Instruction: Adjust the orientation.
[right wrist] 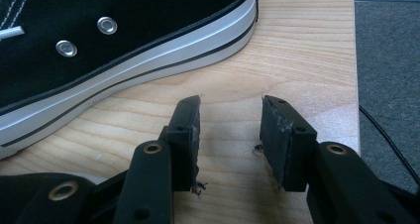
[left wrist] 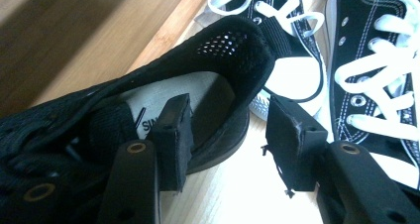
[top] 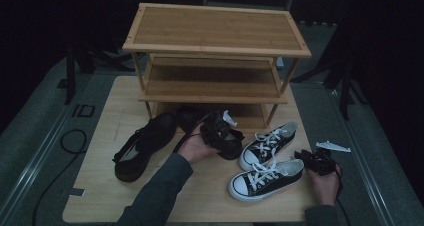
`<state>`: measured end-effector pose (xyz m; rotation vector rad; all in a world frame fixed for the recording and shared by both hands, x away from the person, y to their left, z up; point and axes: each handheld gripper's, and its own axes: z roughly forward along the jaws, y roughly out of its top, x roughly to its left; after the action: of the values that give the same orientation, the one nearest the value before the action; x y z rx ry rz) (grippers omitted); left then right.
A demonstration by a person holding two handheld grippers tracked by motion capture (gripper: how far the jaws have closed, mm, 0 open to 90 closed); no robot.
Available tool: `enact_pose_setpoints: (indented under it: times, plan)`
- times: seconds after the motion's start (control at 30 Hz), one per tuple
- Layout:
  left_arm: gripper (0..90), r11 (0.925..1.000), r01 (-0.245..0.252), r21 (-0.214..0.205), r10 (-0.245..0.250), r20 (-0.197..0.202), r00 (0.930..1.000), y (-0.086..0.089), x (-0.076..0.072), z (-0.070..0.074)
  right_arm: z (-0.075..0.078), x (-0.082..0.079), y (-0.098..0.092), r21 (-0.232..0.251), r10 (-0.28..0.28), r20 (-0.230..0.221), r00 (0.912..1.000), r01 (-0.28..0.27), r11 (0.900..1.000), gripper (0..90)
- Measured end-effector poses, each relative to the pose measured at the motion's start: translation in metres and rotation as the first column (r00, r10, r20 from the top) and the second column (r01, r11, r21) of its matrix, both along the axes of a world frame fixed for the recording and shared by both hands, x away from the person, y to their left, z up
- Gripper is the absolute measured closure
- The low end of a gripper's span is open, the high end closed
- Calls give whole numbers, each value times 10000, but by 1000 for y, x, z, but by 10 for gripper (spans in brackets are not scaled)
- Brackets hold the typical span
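Observation:
A black mesh shoe (left wrist: pixel 218 60) lies in front of the rack's lowest shelf, heel toward the sneakers. My left gripper (left wrist: pixel 228 120) straddles its heel wall, one pad inside the shoe and one outside, neither pressing, so it is open. From above, this gripper (top: pixel 227 138) sits over that shoe (top: pixel 234 148). The other black shoe (top: pixel 142 146) lies to the left. Two black-and-white sneakers (top: pixel 270 143) (top: pixel 267 178) lie on the right. My right gripper (right wrist: pixel 230 120) is open over bare wood beside the near sneaker's heel (right wrist: pixel 124 40), also seen from above (top: pixel 302 158).
A three-tier bamboo shoe rack (top: pixel 215 51) stands at the back of the wooden table (top: pixel 100 136). A small white plastic piece (top: pixel 332 146) lies off the table's right edge. Cables trail on the grey floor at left.

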<state>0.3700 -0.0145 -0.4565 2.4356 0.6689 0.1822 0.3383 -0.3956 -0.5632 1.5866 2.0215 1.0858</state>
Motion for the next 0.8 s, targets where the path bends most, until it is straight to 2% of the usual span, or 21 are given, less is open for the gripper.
enact_pose_setpoints:
  times: [0.07,0.13,0.23,0.3,0.53,0.8]
  plan:
    - [577,9995,-42,314,43,-20,10000,-3,1,-2,0,0,0,-1,1,2,10000,-1,10000,593]
    - [685,9983,-190,552,187,63,9998,-5,1,-4,0,0,0,0,-1,1,10000,1,10000,593]
    - [822,9987,-232,451,232,17,9997,-2,1,-3,0,0,0,0,1,4,10000,-1,10000,593]
    - [860,9987,-151,484,154,-39,9999,3,1,-2,0,0,0,1,1,3,10000,-1,10000,593]
    - [863,9983,92,568,-89,-58,9999,16,-15,-1,0,0,0,8,-16,-11,10000,16,10000,593]
    - [841,9979,137,639,-129,-121,9998,53,-44,-2,0,0,0,12,-32,-29,10000,32,10000,594]
